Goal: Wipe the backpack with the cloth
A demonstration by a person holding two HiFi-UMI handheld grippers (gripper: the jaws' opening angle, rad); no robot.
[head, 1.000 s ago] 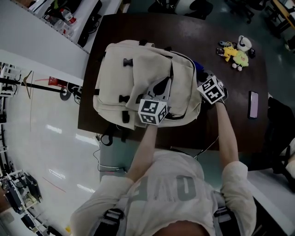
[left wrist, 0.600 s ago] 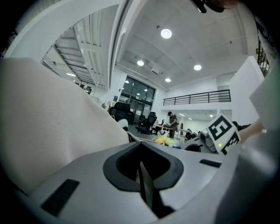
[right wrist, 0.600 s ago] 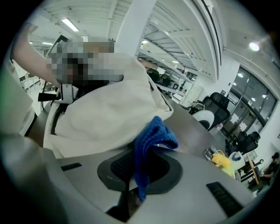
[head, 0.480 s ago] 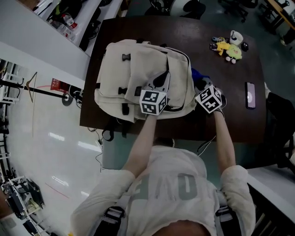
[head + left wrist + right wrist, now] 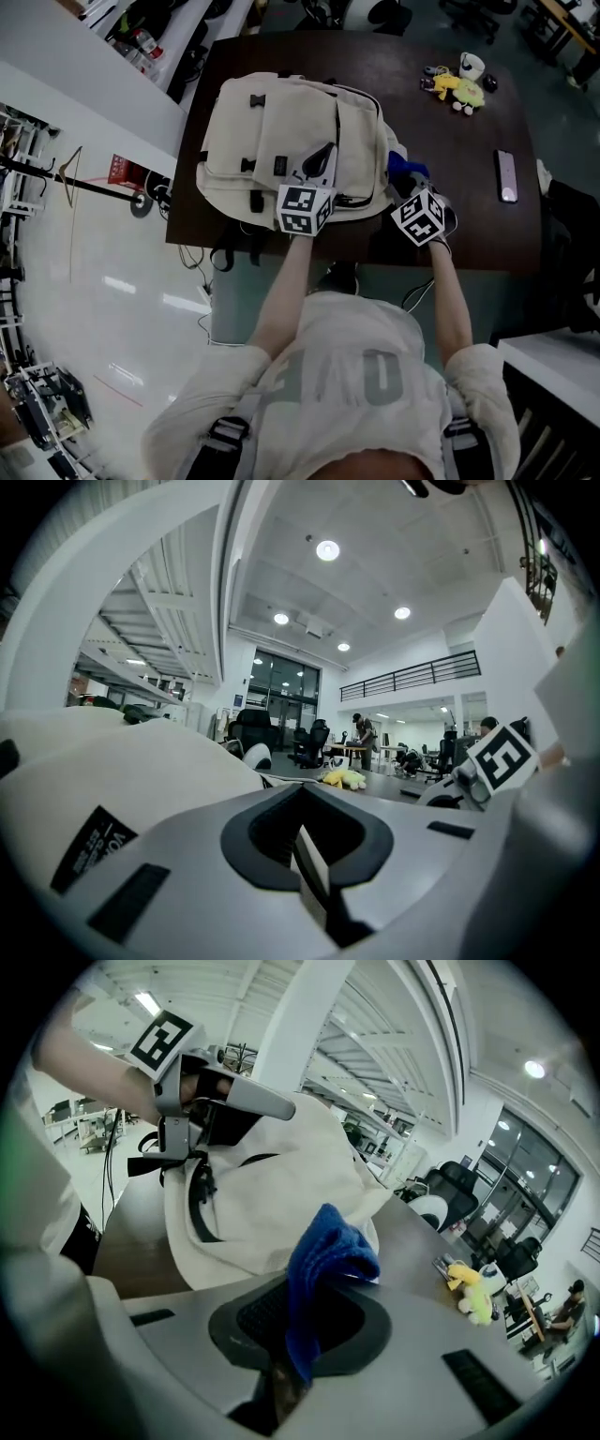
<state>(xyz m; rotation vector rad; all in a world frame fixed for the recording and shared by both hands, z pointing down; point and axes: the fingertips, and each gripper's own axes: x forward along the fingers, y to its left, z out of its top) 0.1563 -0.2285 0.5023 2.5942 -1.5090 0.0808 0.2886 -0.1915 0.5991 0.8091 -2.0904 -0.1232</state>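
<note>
A cream backpack point(image 5: 272, 131) lies flat on the dark table point(image 5: 469, 216). My left gripper point(image 5: 322, 159) rests on its right half near the zip, jaws shut, with only a thin pale sliver showing between them in the left gripper view point(image 5: 305, 841). The backpack's pale bulk point(image 5: 122, 761) fills that view's left. My right gripper point(image 5: 412, 185) sits just off the backpack's right side, near the table's front edge, shut on a blue cloth point(image 5: 405, 167). In the right gripper view the blue cloth point(image 5: 323, 1269) sticks up from the jaws in front of the backpack point(image 5: 272, 1194); the left gripper point(image 5: 234, 1101) lies on top of it.
A yellow plush toy point(image 5: 452, 86) and a white cup point(image 5: 472, 64) stand at the table's far right. A phone point(image 5: 506, 175) lies near the right edge. Shelving and cables line the floor to the left. Office chairs stand beyond the table.
My right gripper has drawn back with the cloth along the backpack's right side toward the table's front edge. The left gripper has stayed on the backpack. The head camera has shifted.
</note>
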